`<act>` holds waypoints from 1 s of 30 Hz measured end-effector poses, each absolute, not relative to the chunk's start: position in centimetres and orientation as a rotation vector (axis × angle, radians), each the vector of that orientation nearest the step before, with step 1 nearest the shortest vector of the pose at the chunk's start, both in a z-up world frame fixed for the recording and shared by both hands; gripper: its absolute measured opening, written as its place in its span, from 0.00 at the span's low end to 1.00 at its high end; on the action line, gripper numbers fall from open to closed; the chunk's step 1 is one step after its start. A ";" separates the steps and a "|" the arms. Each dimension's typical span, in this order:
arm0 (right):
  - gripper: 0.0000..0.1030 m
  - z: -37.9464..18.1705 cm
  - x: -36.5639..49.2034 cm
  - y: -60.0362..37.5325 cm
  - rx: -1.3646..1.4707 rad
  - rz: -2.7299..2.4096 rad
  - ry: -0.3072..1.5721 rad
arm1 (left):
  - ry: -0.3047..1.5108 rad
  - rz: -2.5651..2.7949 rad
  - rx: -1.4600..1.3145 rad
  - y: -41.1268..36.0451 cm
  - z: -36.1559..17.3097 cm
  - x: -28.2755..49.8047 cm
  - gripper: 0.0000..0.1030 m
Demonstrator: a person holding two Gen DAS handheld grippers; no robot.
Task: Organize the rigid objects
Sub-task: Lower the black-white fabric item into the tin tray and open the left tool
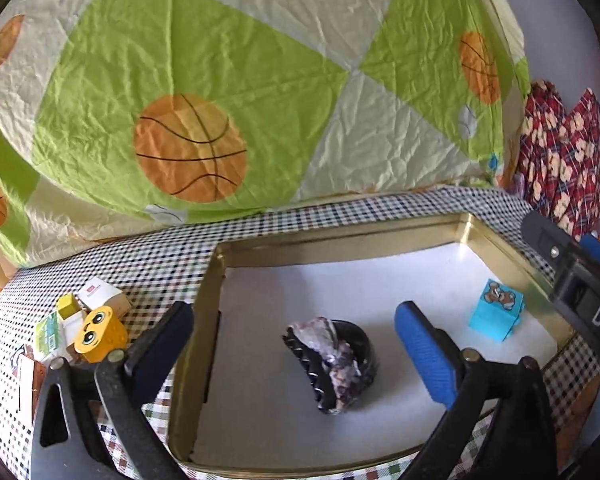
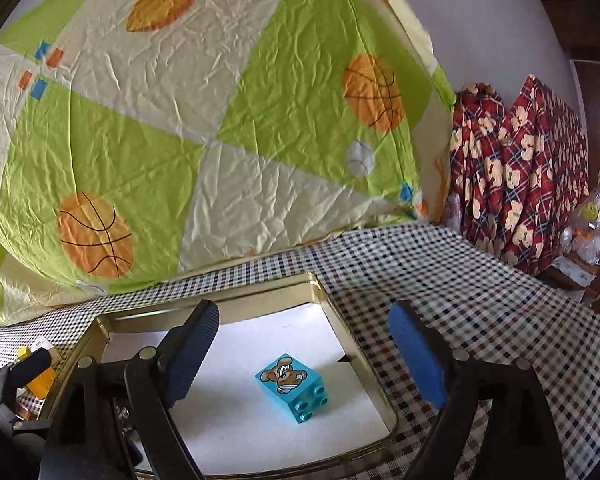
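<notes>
Both claws, left gripper [image 1: 296, 344] and right gripper [image 2: 300, 356], gape empty; hair clip [image 1: 334, 364] and bear block [image 2: 292, 386] sit dropped in tin tray [image 1: 204, 320], block near its far right corner.

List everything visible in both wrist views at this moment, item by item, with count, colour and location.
Tin tray: one, gold rim, white floor, on the checked cloth.
Hair claw clip: one, black and purple-white, mid tray.
Toy brick: one, turquoise, bear picture, right part of tray, lying on its side.
Yellow face block: one, outside the tray, left, on the cloth.
Small boxes: several, white, yellow, green, beside that block.
Checked cloth: one, multicolour, covers the table.
Quilt: one, green and cream with basketballs, behind.
Red patterned fabric: one, far right.
Left tongs: blue pads, open, above the clip.
Right tongs: blue pads, open, above the brick.
</notes>
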State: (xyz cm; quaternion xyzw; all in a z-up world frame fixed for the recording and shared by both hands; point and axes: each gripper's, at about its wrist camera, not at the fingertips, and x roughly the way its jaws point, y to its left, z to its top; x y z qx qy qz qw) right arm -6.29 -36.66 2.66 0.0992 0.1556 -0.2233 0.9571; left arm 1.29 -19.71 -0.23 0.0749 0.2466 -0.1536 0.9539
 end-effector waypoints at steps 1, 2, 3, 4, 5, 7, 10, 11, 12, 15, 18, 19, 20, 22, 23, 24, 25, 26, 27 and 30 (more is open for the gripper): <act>0.86 2.7 -6.4 -36.6 0.197 -0.454 0.304 | 0.502 -0.306 0.144 -19.4 -0.2 1.4 0.99; 0.86 2.8 -6.6 -36.5 0.192 -0.456 0.294 | 0.506 -0.300 0.139 -19.1 -0.2 1.5 0.99; 0.86 2.9 -6.7 -36.5 0.189 -0.455 0.284 | 0.508 -0.290 0.135 -18.8 -0.2 1.5 0.99; 0.86 2.9 -6.9 -36.4 0.185 -0.453 0.276 | 0.507 -0.283 0.131 -18.6 -0.2 1.5 0.99; 0.86 3.0 -7.0 -36.4 0.181 -0.451 0.270 | 0.503 -0.278 0.125 -18.2 -0.2 1.4 0.99; 0.86 3.1 -7.2 -36.2 0.176 -0.449 0.265 | 0.494 -0.271 0.118 -17.7 -0.1 1.0 0.99; 0.86 3.1 -7.3 -36.2 0.171 -0.456 0.257 | 0.478 -0.264 0.114 -16.9 0.0 0.4 0.99; 0.86 3.1 -7.4 -36.2 0.170 -0.461 0.254 | 0.472 -0.260 0.115 -16.6 0.1 0.2 0.99; 0.86 3.1 -7.5 -36.1 0.168 -0.467 0.249 | 0.466 -0.256 0.115 -16.3 0.1 0.0 0.99; 0.86 3.2 -7.7 -35.9 0.158 -0.482 0.238 | 0.446 -0.239 0.117 -15.5 0.3 -0.8 0.99; 0.86 3.3 -8.0 -35.4 0.142 -0.488 0.233 | 0.432 -0.225 0.123 -14.5 0.4 -1.4 0.99; 0.86 3.3 -8.1 -35.2 0.134 -0.490 0.229 | 0.429 -0.223 0.122 -14.1 0.4 -1.6 0.99; 0.86 3.4 -8.2 -34.9 0.123 -0.490 0.224 | 0.426 -0.226 0.121 -13.8 0.5 -1.8 0.99; 0.86 3.4 -8.3 -34.4 0.107 -0.493 0.223 | 0.426 -0.236 0.131 -13.0 0.5 -2.3 0.99; 0.86 3.4 -8.3 -34.2 0.100 -0.495 0.224 | 0.433 -0.242 0.146 -12.6 0.5 -2.5 0.99; 0.86 3.5 -8.3 -34.0 0.097 -0.493 0.227 | 0.433 -0.241 0.151 -12.1 0.5 -2.7 0.99; 0.86 3.4 -8.3 -33.8 0.099 -0.491 0.234 | 0.432 -0.238 0.151 -11.6 0.5 -2.8 0.99; 0.86 3.4 -8.3 -33.5 0.106 -0.484 0.241 | 0.428 -0.236 0.150 -11.0 0.6 -3.0 0.99; 0.86 3.3 -8.3 -33.2 0.118 -0.469 0.246 | 0.426 -0.232 0.150 -10.5 0.6 -3.0 0.99; 0.86 3.1 -8.5 -32.3 0.163 -0.426 0.260 | 0.435 -0.212 0.150 -8.7 0.5 -2.8 0.99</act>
